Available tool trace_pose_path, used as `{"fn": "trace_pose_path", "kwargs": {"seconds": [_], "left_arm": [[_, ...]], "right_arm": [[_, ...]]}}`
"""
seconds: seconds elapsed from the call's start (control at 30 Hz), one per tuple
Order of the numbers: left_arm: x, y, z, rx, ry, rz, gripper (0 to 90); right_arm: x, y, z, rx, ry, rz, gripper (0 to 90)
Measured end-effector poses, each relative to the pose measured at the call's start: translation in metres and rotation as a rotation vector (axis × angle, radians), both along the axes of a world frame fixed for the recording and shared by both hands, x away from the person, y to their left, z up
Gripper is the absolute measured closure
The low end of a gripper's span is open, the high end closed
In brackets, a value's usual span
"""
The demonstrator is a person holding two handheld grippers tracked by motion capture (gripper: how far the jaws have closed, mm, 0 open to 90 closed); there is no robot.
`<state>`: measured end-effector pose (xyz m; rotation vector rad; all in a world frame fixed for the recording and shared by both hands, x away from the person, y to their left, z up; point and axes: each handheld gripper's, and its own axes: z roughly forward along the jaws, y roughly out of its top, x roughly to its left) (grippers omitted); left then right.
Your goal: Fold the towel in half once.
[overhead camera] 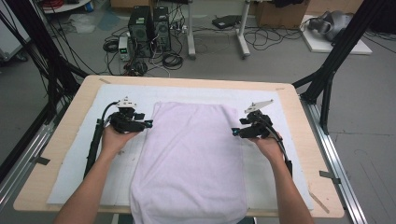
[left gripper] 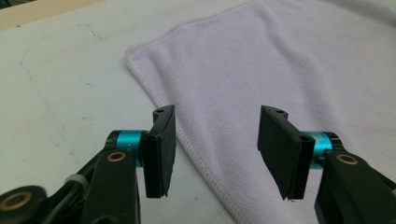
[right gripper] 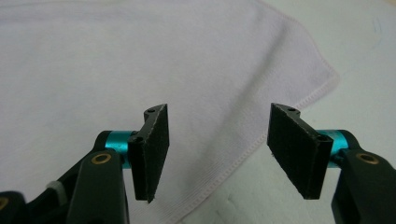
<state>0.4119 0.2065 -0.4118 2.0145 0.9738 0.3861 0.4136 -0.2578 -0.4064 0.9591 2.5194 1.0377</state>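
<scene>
Forearms come in from the bottom edge of the high view, one at lower left and one at lower right, each hand wrapped round a black gripper. Between them a pale lilac towel lies flat on a white mat that covers most of the wooden tabletop; the towel runs from just above the middle of the frame down to the bottom edge, where its near end hangs over the tabletop's front.

At middle left, the left gripper points at the towel's left edge, close to its far left corner. In the left gripper view its two black pads stand well apart, roughly half spread, one over the mat and the other over the cloth, with the stitched hem running diagonally between them from upper left to lower right. Nothing is pinched; the pads do not press on the fabric.

At middle right, the right gripper faces the towel's right edge near the far right corner. In the right gripper view its pads are likewise parted, a bit more than half spread, with the hem passing through the gap and the towel's rounded corner at upper right. No cloth is clamped here either.

Grey three-cornered plates top both grippers, and cables trail back along the wrists
</scene>
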Motion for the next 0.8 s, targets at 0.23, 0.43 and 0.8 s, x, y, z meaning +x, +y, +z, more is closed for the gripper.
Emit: {"fn": "trace_pose_path", "kwargs": {"seconds": [0.23, 0.43, 0.8], "left_arm": [[0.013, -0.015, -0.027, 0.095, 0.048, 0.031, 52.5], [0.013, -0.015, -0.030, 0.098, 0.050, -0.012, 71.6], [-0.001, -0.001, 0.001, 0.023, -0.051, -0.033, 86.0]], "right_arm": [[0.015, 0.006, -0.027, -0.036, 0.039, -0.053, 48.0], [0.016, 0.003, -0.032, 0.018, 0.062, -0.054, 69.8], [0.009, -0.008, -0.003, 0.097, 0.044, -0.030, 85.5]]}}
